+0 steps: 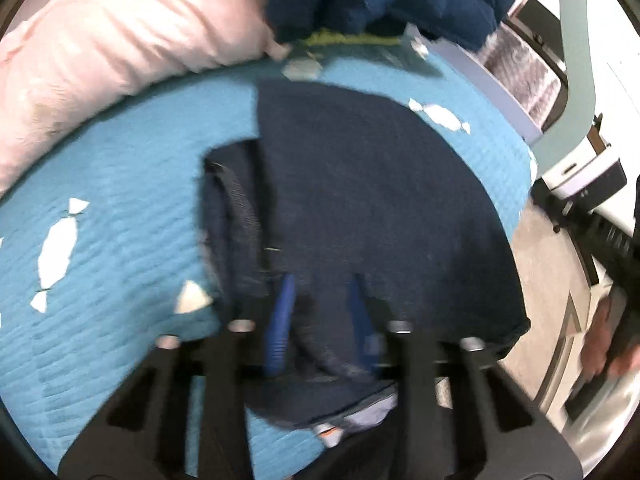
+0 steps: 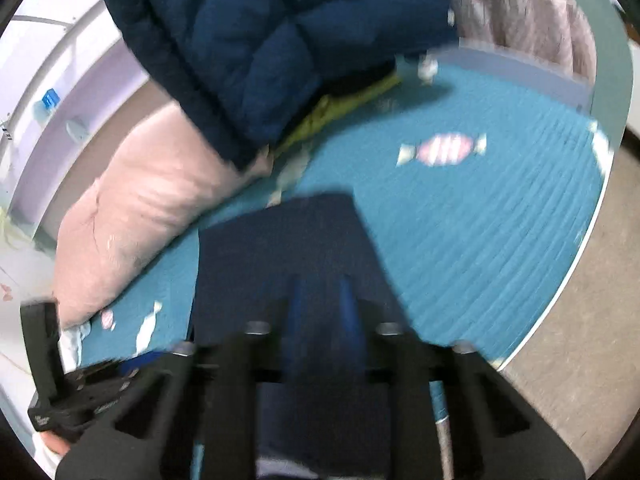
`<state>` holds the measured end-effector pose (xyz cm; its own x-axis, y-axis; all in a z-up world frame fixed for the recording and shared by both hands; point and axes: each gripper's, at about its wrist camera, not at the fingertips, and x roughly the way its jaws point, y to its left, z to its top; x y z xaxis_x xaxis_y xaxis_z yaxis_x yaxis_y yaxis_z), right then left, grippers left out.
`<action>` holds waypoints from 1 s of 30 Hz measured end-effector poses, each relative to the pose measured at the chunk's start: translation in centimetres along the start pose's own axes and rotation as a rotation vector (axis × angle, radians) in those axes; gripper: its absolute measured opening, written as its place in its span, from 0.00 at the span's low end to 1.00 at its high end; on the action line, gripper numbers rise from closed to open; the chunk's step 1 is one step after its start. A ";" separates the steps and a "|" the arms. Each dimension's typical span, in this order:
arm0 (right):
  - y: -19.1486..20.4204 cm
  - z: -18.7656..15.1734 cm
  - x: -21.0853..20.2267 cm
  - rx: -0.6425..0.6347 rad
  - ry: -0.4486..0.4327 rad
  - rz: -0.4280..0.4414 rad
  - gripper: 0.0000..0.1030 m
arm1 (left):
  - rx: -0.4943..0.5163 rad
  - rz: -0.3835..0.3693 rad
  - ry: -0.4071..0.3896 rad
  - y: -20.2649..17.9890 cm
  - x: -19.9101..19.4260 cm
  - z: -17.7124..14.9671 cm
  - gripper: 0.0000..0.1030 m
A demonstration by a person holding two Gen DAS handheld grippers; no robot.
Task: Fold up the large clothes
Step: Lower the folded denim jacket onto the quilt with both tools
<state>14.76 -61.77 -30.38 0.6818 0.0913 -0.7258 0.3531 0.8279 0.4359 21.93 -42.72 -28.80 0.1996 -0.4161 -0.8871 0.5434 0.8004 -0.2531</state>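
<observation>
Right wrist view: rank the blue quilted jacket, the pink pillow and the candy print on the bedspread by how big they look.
1. blue quilted jacket, largest.
2. pink pillow, somewhat smaller, though partly hidden under the jacket.
3. candy print, far smallest.

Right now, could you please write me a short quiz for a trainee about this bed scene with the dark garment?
1. True or false: the navy garment lies on a blue bedspread.
2. Which thing rests against the pink pillow? A) a puffy blue jacket B) a red towel C) a cardboard box
3. Fill in: cloth of the garment runs between the fingers of the left gripper and the right gripper, so each one seems to ____ it.

Key:
1. True.
2. A, the puffy blue jacket.
3. hold (the pictures are blurred, so how firmly they clamp cannot be told).
</observation>
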 end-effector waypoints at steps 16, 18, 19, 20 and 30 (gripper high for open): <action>-4.9 -9.5 -1.9 0.204 0.123 -0.172 0.04 | 0.055 0.054 0.071 1.3 3.0 -5.7 0.04; -3.5 -8.5 -3.3 0.168 0.052 -0.146 0.05 | 0.058 0.046 0.026 1.2 1.7 -5.3 0.04; -2.4 -7.8 -3.9 0.135 0.012 -0.134 0.05 | 0.056 0.044 -0.003 1.1 1.2 -4.9 0.04; -1.4 -7.2 -4.0 0.093 -0.028 -0.133 0.05 | 0.051 0.038 -0.034 1.0 0.7 -4.4 0.04; 5.8 -3.4 4.3 -0.184 -0.035 0.049 0.05 | -0.004 -0.048 -0.182 -0.9 3.9 1.2 0.04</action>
<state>17.59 -54.70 -32.79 0.7186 0.1170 -0.6855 0.1984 0.9103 0.3634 23.21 -45.59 -31.58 0.3182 -0.5248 -0.7895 0.5524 0.7794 -0.2955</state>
